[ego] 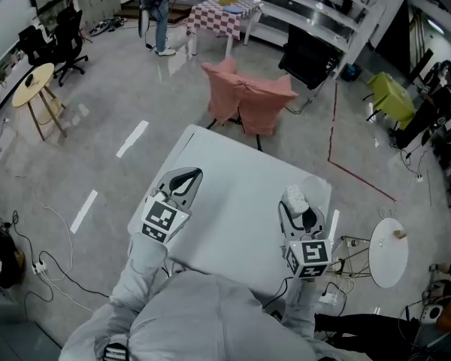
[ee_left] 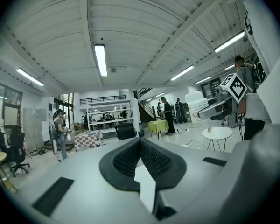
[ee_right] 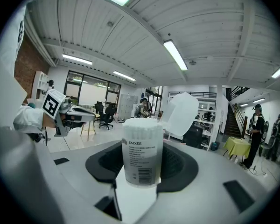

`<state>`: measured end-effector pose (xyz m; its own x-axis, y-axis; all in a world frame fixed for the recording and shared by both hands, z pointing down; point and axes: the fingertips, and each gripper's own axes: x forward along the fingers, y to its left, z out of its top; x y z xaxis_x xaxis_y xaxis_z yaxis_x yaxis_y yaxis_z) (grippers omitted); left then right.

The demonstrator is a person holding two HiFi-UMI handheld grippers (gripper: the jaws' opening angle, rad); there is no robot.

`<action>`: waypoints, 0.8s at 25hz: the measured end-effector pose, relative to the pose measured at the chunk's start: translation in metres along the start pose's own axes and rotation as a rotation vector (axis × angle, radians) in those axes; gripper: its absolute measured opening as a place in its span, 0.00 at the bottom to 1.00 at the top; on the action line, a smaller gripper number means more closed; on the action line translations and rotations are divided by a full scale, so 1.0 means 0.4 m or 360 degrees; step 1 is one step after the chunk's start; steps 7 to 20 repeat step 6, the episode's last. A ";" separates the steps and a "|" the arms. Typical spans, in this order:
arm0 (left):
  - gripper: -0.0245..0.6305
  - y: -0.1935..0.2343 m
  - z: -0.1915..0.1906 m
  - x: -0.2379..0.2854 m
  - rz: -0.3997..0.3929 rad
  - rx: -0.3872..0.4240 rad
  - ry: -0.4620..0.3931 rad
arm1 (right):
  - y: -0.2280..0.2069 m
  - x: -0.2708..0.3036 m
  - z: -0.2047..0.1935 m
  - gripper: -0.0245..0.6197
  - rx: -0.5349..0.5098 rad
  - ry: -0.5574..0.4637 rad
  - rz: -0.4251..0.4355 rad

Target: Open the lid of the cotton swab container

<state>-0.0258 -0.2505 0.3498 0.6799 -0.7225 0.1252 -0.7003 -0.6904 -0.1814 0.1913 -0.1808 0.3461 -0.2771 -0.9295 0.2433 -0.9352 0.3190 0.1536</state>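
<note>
as i see it, left gripper (ee_left: pixel 140 141): fingers closed, empty, above table (ego: pixel 233 201)
right gripper (ego: pixel 296 206): fingers clamped on cotton swab container (ee_right: pixel 141 153)
lid (ee_right: pixel 181 113): flipped open

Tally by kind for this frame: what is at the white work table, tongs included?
Cotton swab container: 1, its lid open
Tongs: 2, left tongs shut and empty, right tongs gripping the container
White table: 1
Total: 4
</note>
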 end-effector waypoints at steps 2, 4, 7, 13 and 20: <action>0.07 0.000 0.001 0.001 -0.0004 -0.0005 0.0004 | 0.000 0.003 0.001 0.39 -0.0001 0.0007 0.0003; 0.07 -0.002 0.002 0.002 -0.0005 -0.0007 0.0009 | 0.000 0.004 0.002 0.39 -0.0006 0.0011 0.0006; 0.07 -0.002 0.003 0.003 -0.0002 -0.0006 0.0014 | 0.000 0.005 0.003 0.39 -0.0011 0.0011 0.0008; 0.07 -0.002 0.003 0.003 -0.0002 -0.0006 0.0014 | 0.000 0.005 0.003 0.39 -0.0011 0.0011 0.0008; 0.07 -0.002 0.003 0.003 -0.0002 -0.0006 0.0014 | 0.000 0.005 0.003 0.39 -0.0011 0.0011 0.0008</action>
